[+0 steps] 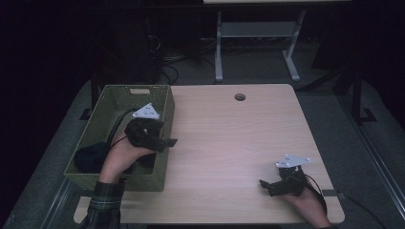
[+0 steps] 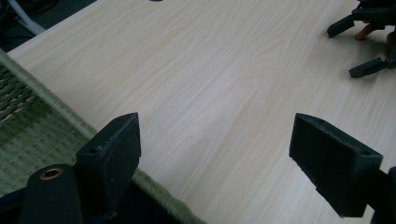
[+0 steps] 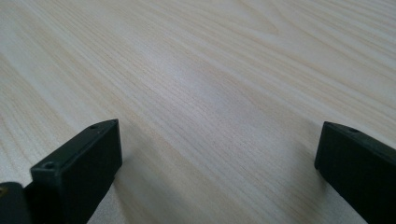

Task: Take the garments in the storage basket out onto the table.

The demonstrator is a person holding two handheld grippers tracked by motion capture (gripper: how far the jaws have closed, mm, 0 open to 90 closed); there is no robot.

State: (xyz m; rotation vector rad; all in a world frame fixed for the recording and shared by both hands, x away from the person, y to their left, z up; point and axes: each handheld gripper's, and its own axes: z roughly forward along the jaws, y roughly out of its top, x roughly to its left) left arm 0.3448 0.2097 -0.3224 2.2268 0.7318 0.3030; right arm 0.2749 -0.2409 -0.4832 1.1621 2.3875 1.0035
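Hovering over the near right rim of the green woven basket [image 1: 122,102], the left gripper [image 1: 168,142] is held with its jaws spread wide and nothing between them; in the left gripper view the basket [image 2: 28,126] rim passes under the left jaw and bare wood lies ahead. A dark rounded object [image 1: 90,156] is seen low in the basket's near left corner, partly hidden by the forearm; its nature cannot be told. The right gripper [image 1: 265,186] is rested near the front right of the surface [image 1: 229,143], jaws likewise spread and empty, with plain wood grain between them in the right gripper view. The step in hand is judged to be a transit of the left gripper at the basket's edge, with nothing carried. A next move into the basket would call for the jaws to be turned down and back toward the dark object. The surface is pale wood with one cable hole [image 1: 239,97] near its far edge; the room beyond is dim, with a white table frame [image 1: 258,43] and floor cables.
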